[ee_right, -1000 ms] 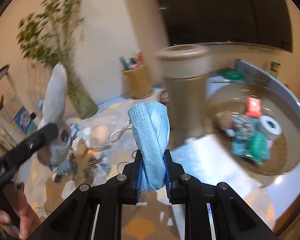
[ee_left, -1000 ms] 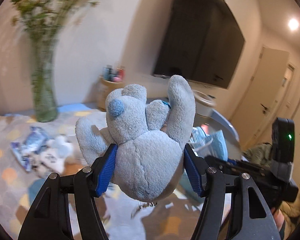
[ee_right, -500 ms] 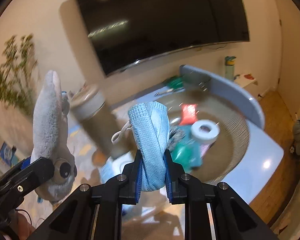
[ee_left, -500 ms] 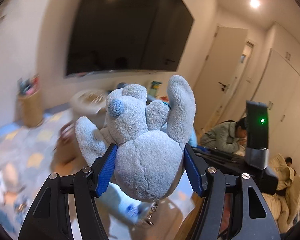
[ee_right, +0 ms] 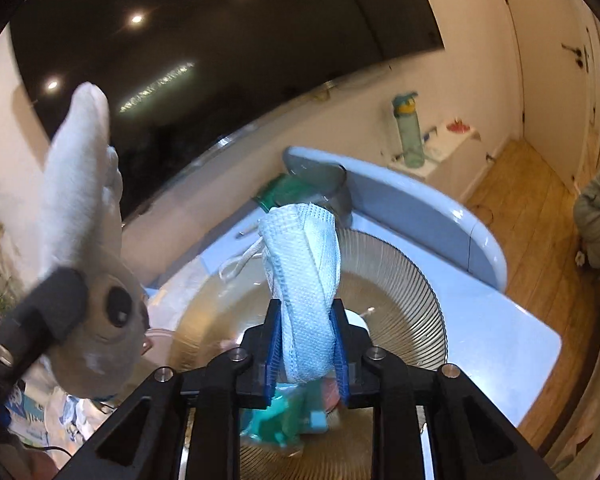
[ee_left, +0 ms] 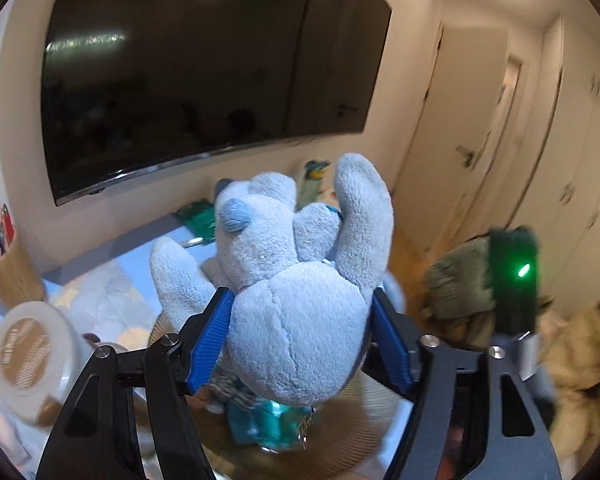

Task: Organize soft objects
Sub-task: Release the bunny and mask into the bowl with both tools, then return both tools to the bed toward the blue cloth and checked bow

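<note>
A grey-blue plush rabbit (ee_left: pixel 296 272) fills the jaws of my left gripper (ee_left: pixel 302 312). The blue pads still touch its body while the jaws are opening. From the right wrist, the rabbit (ee_right: pixel 88 240) hangs at the left. My right gripper (ee_right: pixel 306 316) has a folded light-blue face mask (ee_right: pixel 304 248) upright between its pads, and its jaws are opening too. Both grippers hover over a round ribbed basket (ee_right: pixel 420 280), which is blurred in the left wrist view (ee_left: pixel 384 420). Teal packets (ee_right: pixel 276 420) lie in it.
A big dark screen (ee_left: pixel 204 80) hangs on the wall behind the blue table (ee_right: pixel 500 344). A pen holder (ee_left: pixel 8 268) and a blurred lidded jar (ee_left: pixel 28 356) stand at the left. A water bottle (ee_right: pixel 408 136) stands on a low shelf. A person in a green jacket (ee_right: pixel 598 220) sits at the right.
Both views have swung right, from the vase and patterned cloth to the round basket. The rabbit and the mask came along, and both pairs of jaws stand slightly wider.
</note>
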The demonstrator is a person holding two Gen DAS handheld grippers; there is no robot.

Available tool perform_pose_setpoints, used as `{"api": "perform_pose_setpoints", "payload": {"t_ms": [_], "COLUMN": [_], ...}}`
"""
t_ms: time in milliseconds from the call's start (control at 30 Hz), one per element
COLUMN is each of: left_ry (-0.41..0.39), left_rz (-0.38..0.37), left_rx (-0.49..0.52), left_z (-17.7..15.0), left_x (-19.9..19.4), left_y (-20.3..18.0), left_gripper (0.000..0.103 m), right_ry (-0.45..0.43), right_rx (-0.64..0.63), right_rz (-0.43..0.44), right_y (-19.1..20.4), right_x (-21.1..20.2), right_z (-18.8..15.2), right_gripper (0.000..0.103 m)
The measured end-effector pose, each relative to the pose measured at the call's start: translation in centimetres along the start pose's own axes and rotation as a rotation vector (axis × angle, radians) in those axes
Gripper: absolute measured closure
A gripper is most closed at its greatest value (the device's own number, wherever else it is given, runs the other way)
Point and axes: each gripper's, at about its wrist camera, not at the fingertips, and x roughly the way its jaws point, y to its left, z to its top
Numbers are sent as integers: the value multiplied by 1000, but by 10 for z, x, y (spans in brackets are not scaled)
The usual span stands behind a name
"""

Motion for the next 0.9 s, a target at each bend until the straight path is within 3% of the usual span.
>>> {"api": "perform_pose_setpoints", "payload": {"t_ms": [33, 67, 100, 367, 600, 733, 900], "left_ry": [8, 20, 35, 12, -84, -127, -205], "left_rz": [1, -6, -7, -27, -44, 47, 179], "left_rx": [3, -7, -18, 57, 115, 116, 33], "left_z": [-4, -6, -7, -16, -21, -26, -31], "left_x": [8, 12, 16, -16, -120, -183, -275], "left_y": [0, 1, 2, -14, -20, 0, 53], "left_gripper": [33, 24, 20, 19, 19, 19, 19], "right_ry": [21, 44, 52, 30, -39, -46, -51], "right_rx": [15, 30, 41, 47, -22, -102, -240], "right_rz": [14, 21, 9, 23, 75, 130, 224], "right_y": [-4, -8, -13, -28, -3, 31, 95], "right_x": [5, 10, 12, -17, -71, -89, -107], "right_z": [-1, -4, -7, -21, -39, -54, -75], "right_gripper": [63, 48, 46, 46, 45, 45, 45]}}
